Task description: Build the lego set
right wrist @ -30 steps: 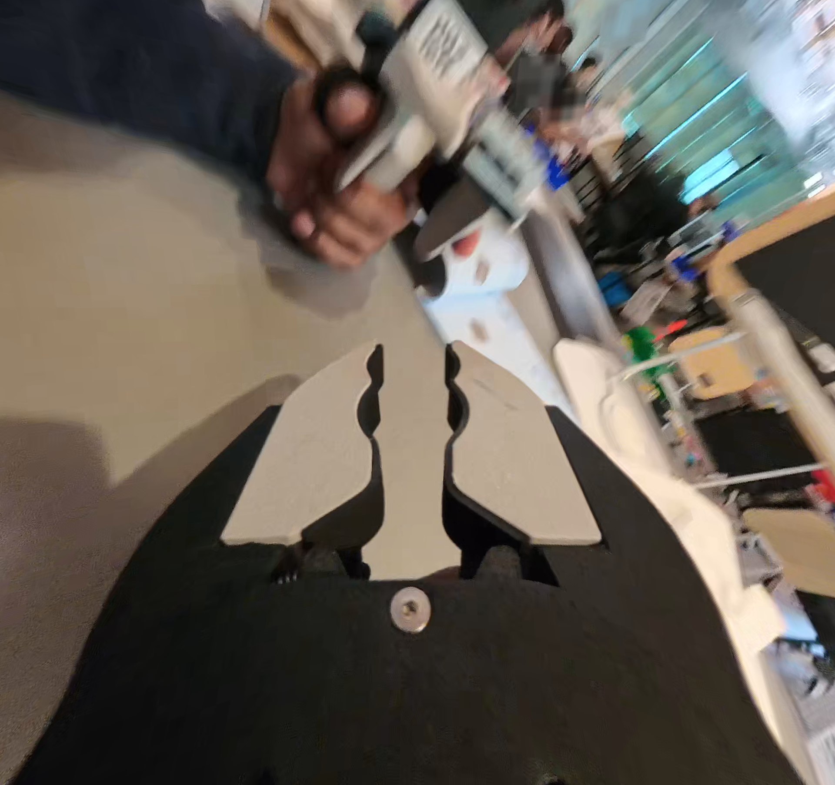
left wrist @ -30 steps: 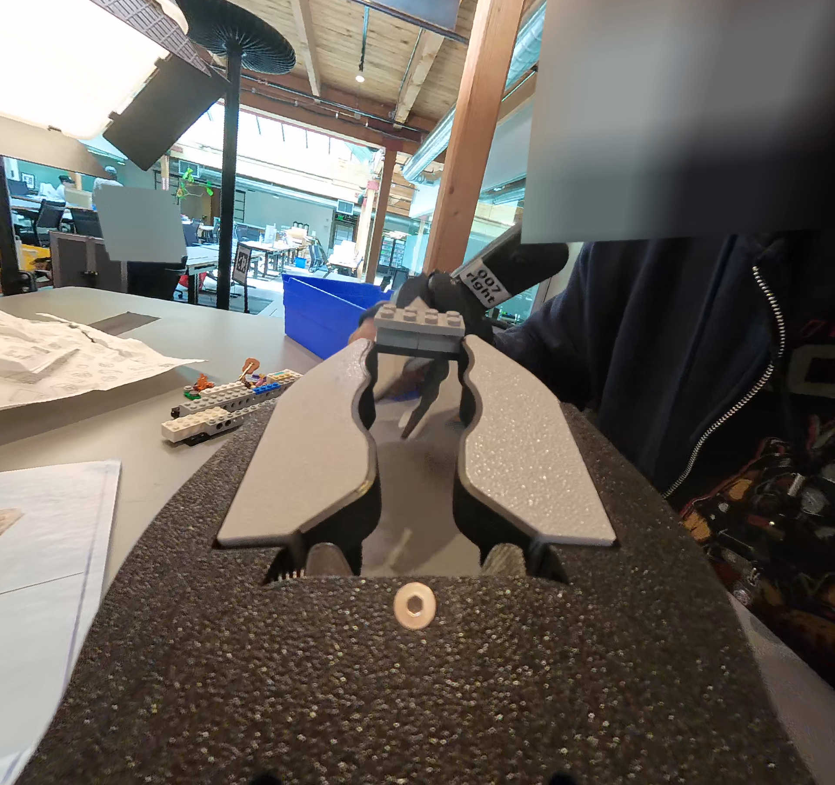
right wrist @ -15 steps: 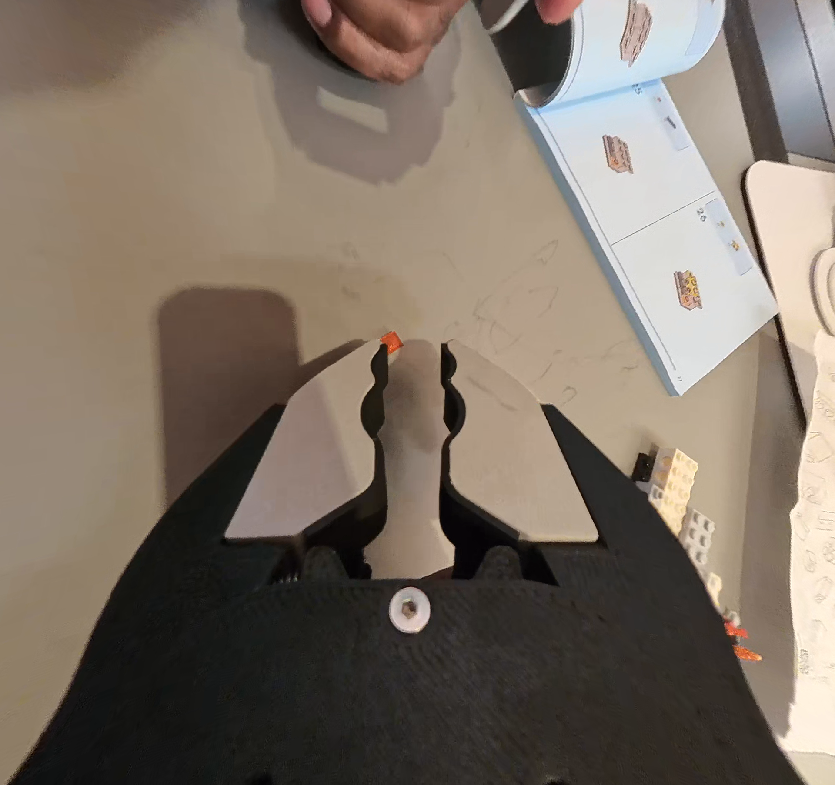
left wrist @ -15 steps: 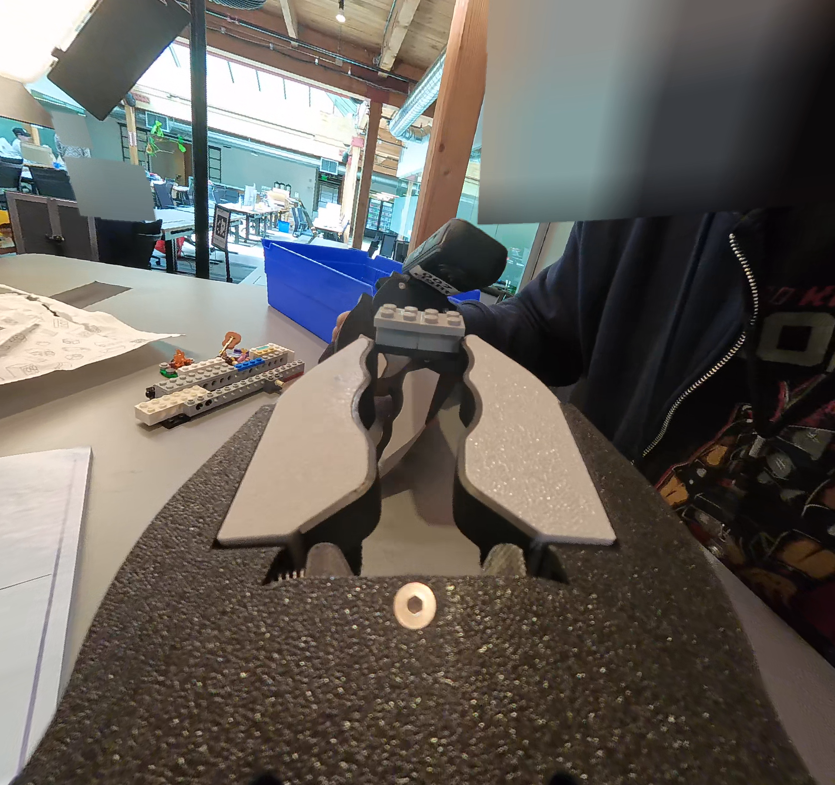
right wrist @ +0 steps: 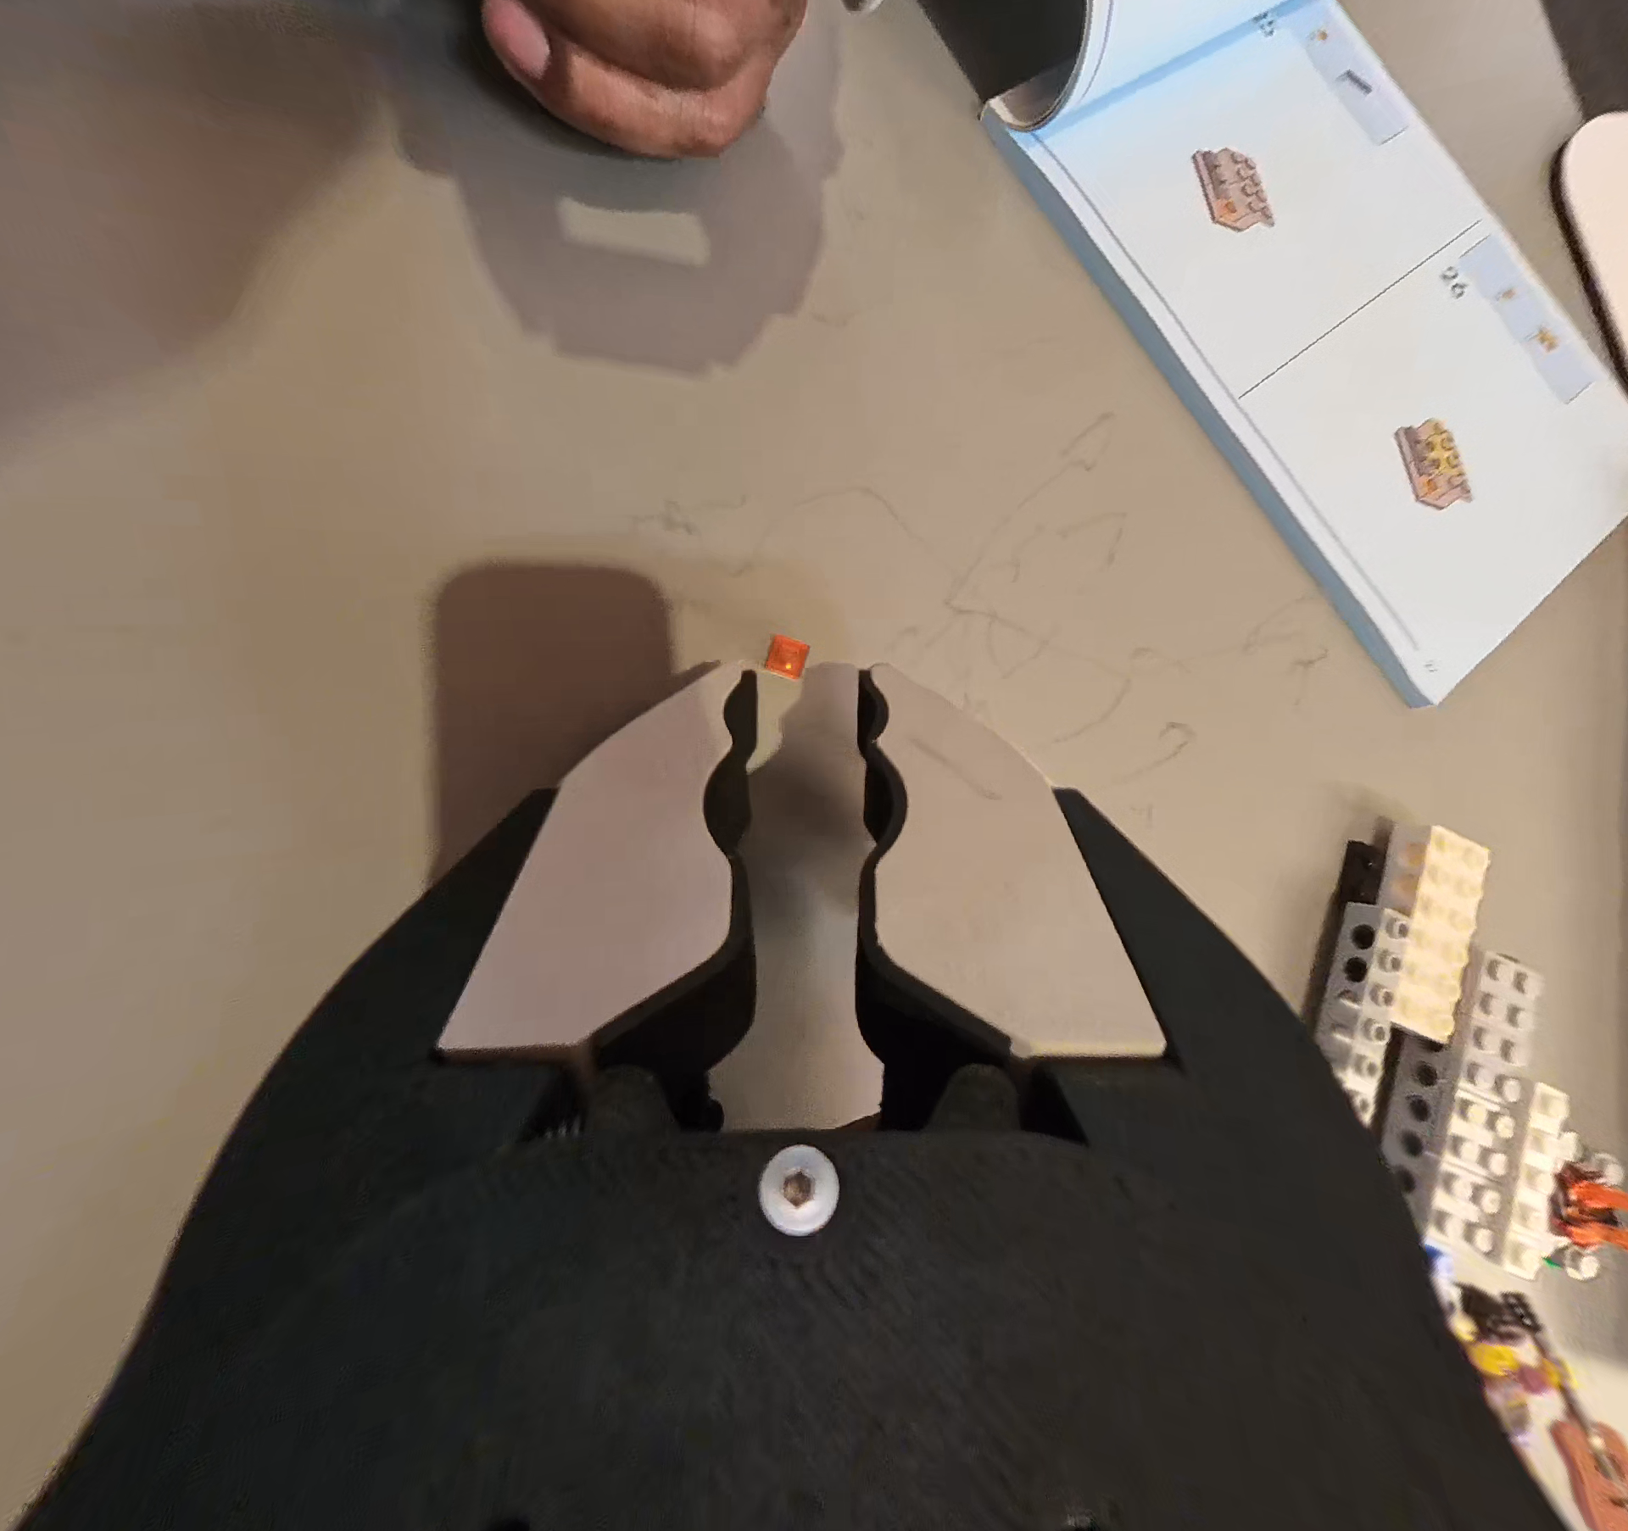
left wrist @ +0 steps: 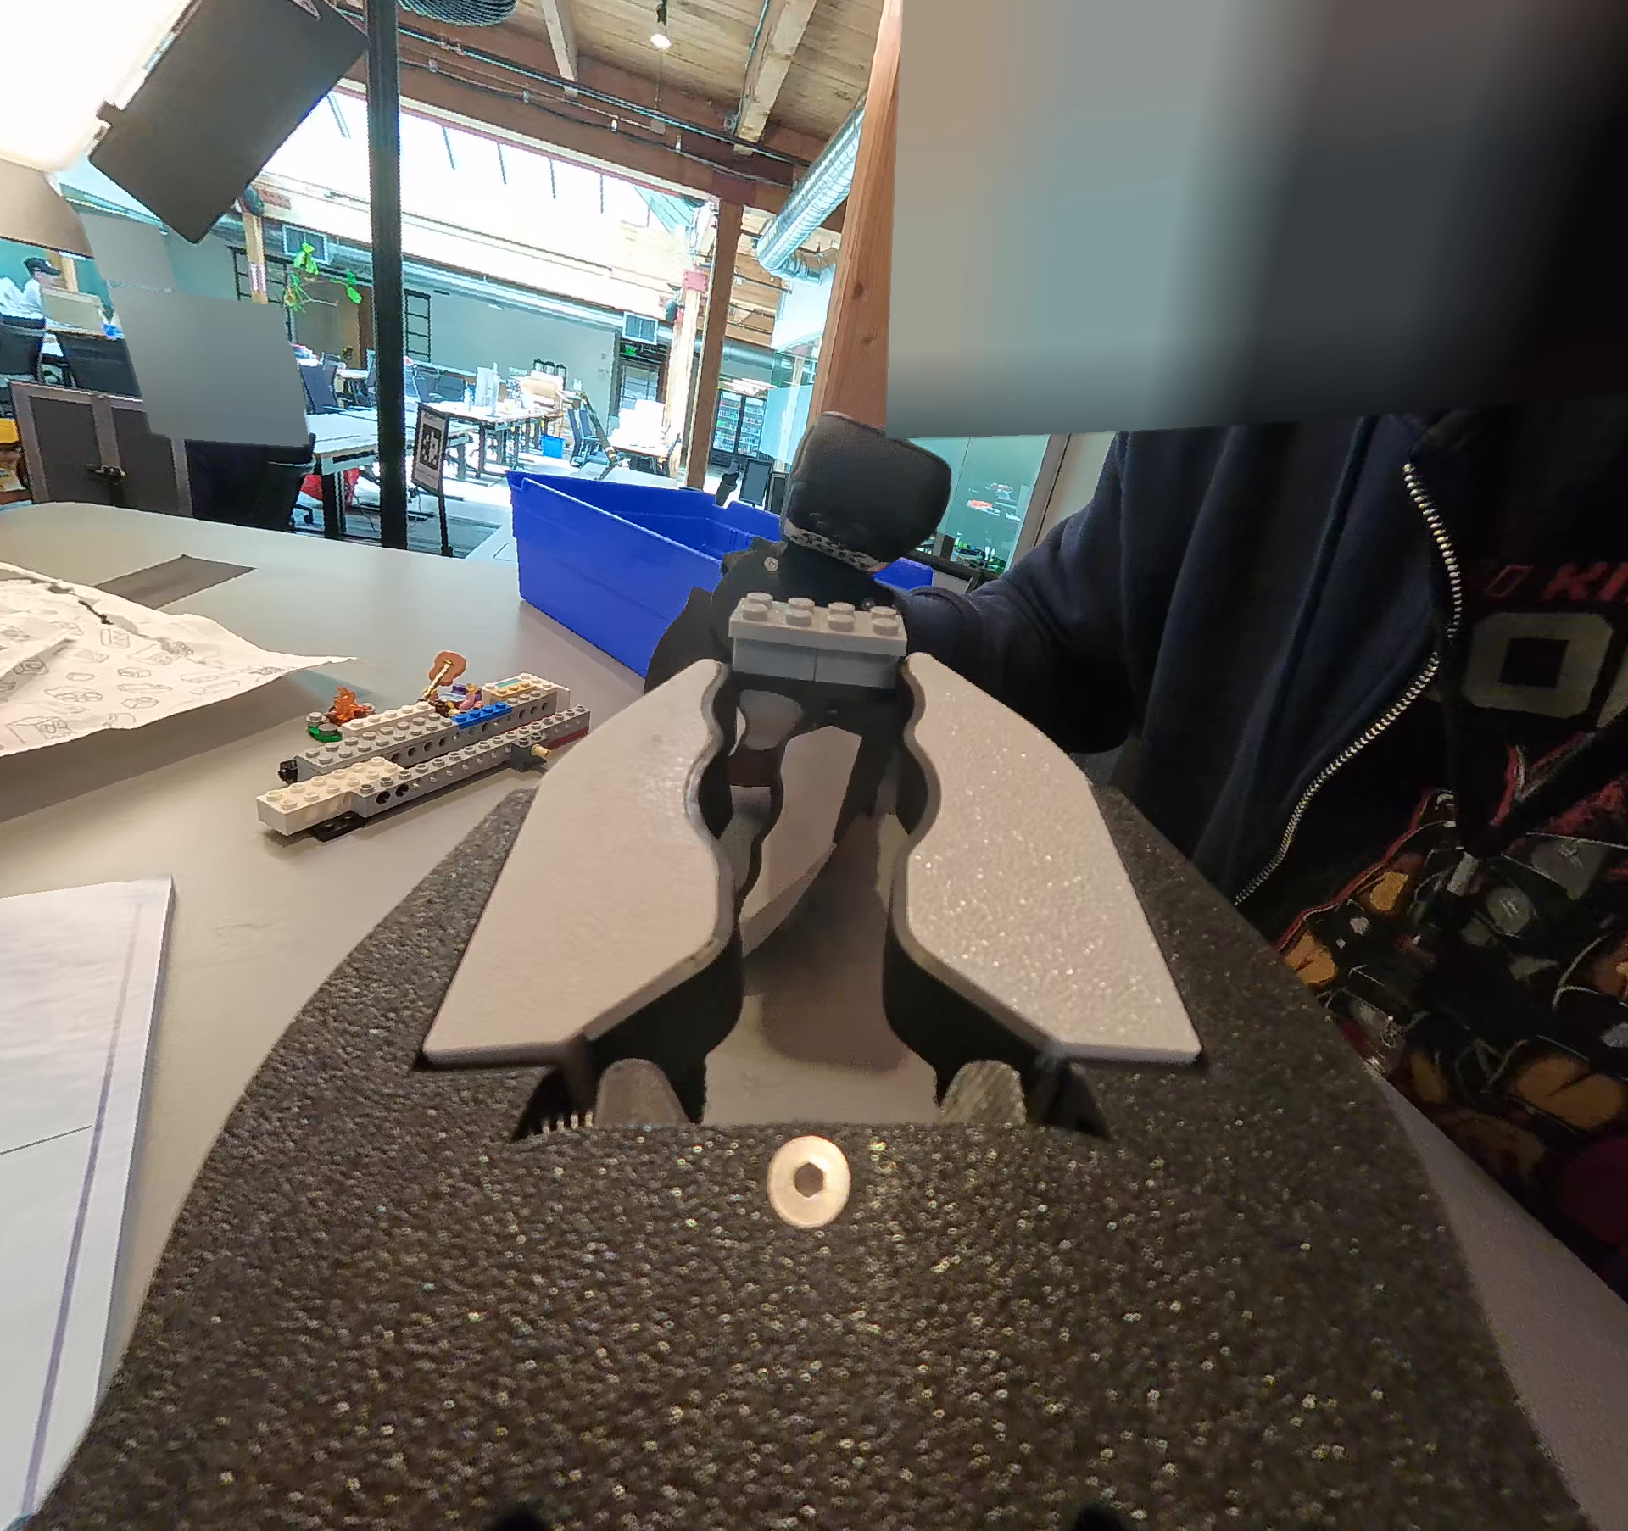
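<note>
my left tongs [left wrist: 815, 678] are clamped on a grey brick stack [left wrist: 817, 652], both pads pressed to its ends, held up above the tabletop [left wrist: 264, 608]. my right tongs [right wrist: 806, 674] hang narrowly parted and bare over the tabletop, a tiny orange piece [right wrist: 786, 657] lying just past the tips. a long white brick build [left wrist: 423, 749] lies farther left, near an open booklet [right wrist: 1321, 300]; a blue bin [left wrist: 617, 555] sits beyond.
</note>
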### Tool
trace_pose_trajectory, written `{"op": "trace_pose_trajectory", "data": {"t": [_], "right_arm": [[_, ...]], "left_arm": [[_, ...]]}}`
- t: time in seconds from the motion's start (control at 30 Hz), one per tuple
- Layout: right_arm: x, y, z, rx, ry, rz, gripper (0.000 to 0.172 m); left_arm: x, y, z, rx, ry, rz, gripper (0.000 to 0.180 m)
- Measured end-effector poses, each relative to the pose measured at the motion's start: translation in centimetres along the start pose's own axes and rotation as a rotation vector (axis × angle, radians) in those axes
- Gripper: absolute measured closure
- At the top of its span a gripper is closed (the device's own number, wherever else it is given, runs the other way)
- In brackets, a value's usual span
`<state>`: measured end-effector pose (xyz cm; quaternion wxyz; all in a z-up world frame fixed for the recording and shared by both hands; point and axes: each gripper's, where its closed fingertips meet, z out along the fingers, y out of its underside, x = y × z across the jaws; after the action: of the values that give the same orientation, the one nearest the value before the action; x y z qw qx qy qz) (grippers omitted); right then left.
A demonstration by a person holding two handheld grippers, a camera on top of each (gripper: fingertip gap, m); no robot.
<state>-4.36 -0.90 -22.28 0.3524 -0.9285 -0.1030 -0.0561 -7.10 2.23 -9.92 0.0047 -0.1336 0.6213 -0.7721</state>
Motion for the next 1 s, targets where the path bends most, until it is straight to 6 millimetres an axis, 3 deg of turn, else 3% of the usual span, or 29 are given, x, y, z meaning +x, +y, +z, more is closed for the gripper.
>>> {"op": "trace_pose_trajectory", "data": {"t": [0.23, 0.4, 0.6, 0.8, 1.0], "right_arm": [[-0.16, 0.12, 0.71, -0.036, 0.022, 0.075, 0.154], [-0.09, 0.09, 0.96, -0.027, 0.024, 0.082, 0.164], [0.26, 0.22, 0.88, -0.033, 0.048, 0.048, 0.165], [0.5, -0.14, 0.12, -0.007, 0.034, 0.062, 0.16], [0.42, 0.39, 0.75, -0.043, 0.025, 0.118, 0.151]], "left_arm": [[0.03, -0.04, 0.02, 0.005, 0.008, 0.001, 0.146], [0.07, -0.17, -0.03, 0.016, 0.019, -0.002, 0.147], [0.15, -0.45, -0.08, 0.034, 0.034, 0.001, 0.147], [0.35, -0.6, -0.14, 0.042, 0.04, 0.003, 0.147], [0.54, -0.59, -0.04, 0.041, 0.047, 0.002, 0.147]]}}
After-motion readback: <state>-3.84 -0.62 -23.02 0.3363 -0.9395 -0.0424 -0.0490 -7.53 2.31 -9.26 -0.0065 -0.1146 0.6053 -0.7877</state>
